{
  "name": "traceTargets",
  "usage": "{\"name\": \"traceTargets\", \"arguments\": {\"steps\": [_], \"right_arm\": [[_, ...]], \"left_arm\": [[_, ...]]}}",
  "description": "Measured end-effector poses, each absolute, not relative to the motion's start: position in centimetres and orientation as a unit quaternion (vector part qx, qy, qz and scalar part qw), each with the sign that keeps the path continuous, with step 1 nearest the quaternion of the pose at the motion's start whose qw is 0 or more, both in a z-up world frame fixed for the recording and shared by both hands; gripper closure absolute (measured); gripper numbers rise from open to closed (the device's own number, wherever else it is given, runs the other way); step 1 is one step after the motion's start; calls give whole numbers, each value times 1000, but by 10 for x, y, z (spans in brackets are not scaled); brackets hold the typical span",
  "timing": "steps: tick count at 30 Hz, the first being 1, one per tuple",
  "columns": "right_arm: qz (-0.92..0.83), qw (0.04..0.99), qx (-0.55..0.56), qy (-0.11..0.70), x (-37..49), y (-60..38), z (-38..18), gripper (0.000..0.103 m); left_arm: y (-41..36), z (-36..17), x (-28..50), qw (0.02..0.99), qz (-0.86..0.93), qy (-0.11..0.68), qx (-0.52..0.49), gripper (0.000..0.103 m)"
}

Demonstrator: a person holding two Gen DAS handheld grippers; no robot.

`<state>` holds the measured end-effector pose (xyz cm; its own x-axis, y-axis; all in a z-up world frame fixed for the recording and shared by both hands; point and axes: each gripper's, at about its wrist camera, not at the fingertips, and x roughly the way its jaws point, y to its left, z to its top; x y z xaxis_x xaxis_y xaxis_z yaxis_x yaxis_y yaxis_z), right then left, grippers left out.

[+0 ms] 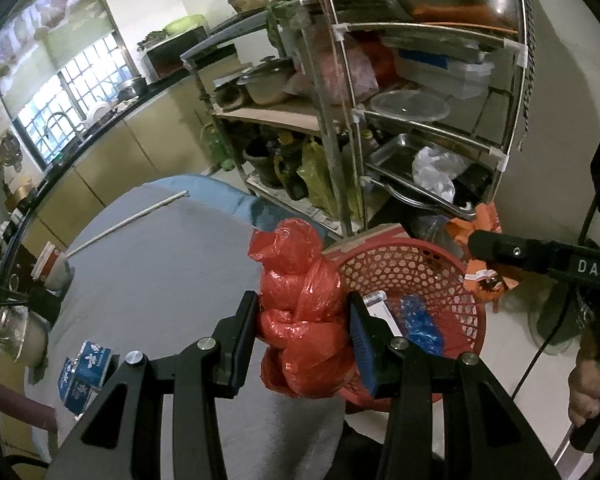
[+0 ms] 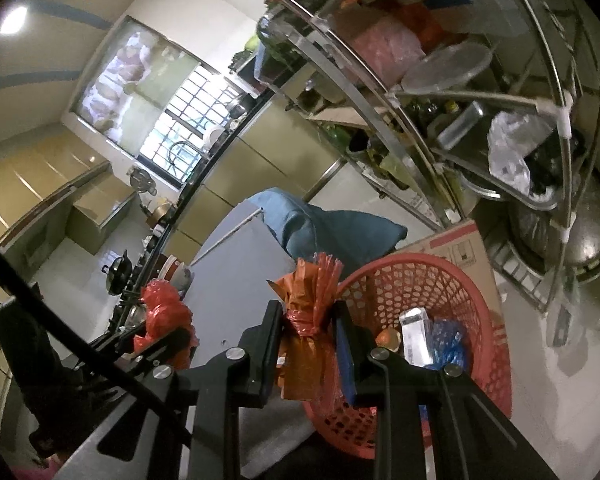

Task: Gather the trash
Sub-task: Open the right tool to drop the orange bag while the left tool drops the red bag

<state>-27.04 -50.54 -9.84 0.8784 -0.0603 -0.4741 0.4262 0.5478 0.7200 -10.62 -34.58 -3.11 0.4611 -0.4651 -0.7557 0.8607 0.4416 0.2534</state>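
My left gripper is shut on a knotted red plastic bag and holds it in the air beside the rim of a red mesh basket. My right gripper is shut on a crumpled orange wrapper, held just left of the basket. In the left wrist view the right gripper shows above the basket's far rim with the orange wrapper. The basket holds a white carton, blue plastic and an orange item. The red bag also shows at the left.
A grey table carries a long white stick, a paper cup, a blue-white box and a glass bowl. A metal rack with pans and bags stands behind. A cardboard box sits behind the basket.
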Motion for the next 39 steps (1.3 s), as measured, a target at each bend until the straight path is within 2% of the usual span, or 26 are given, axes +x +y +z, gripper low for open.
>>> {"name": "traceTargets", "arguments": {"steps": [19, 21, 22, 23, 25, 27, 39], "right_arm": [[-147, 828, 497, 215, -267, -523, -123, 73], [-140, 823, 504, 221, -263, -522, -126, 73], [-138, 821, 507, 225, -260, -522, -127, 73], [-139, 819, 507, 228, -258, -521, -128, 71], [-139, 816, 511, 231, -255, -520, -128, 64], [-140, 817, 514, 222, -255, -519, -126, 38], [-169, 841, 469, 212, -252, -501, -97, 37]], "left_arm": [[-379, -63, -106, 751, -459, 346, 325, 56], [-380, -66, -105, 748, -460, 348, 327, 54], [-380, -67, -104, 746, -463, 351, 326, 48], [-379, -68, -103, 742, -467, 355, 326, 42], [-376, -68, -100, 741, -471, 354, 322, 39], [-370, -66, -96, 741, -475, 355, 316, 37], [-313, -47, -61, 760, -472, 369, 253, 35]]}}
